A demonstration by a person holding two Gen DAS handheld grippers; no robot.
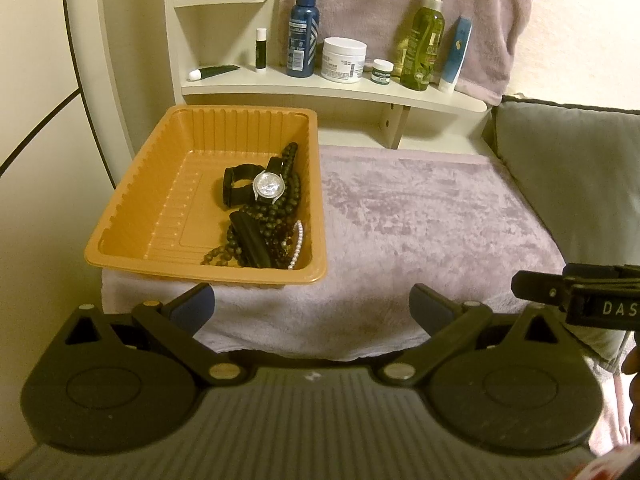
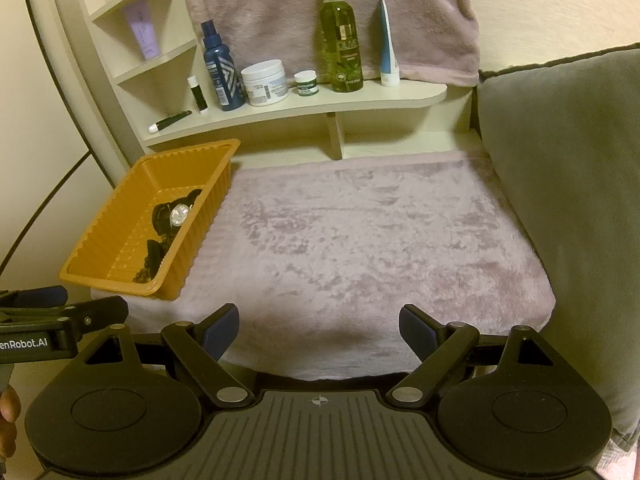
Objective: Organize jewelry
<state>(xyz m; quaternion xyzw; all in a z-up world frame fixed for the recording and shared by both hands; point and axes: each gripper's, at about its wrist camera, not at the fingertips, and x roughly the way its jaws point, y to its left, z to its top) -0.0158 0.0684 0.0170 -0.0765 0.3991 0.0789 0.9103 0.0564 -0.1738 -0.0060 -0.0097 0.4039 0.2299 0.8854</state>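
Both my claws hang released: left gripper [image 1: 313, 308], right gripper [image 2: 319, 330], nothing between their jaws. The orange tray [image 1: 132, 196] sits at ten o'clock, with the watch [image 1: 269, 188], beads [image 1: 280, 216] and pearls [image 1: 298, 244] inside.

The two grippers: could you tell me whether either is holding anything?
Nothing is held: the left gripper and right gripper are open and empty.

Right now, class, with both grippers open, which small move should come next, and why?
Probably none: the silver-faced black-strapped watch, dark bead strands and white pearl strand already lie in the ribbed orange plastic tray; the pink towel holds no jewelry. Both grippers are empty.
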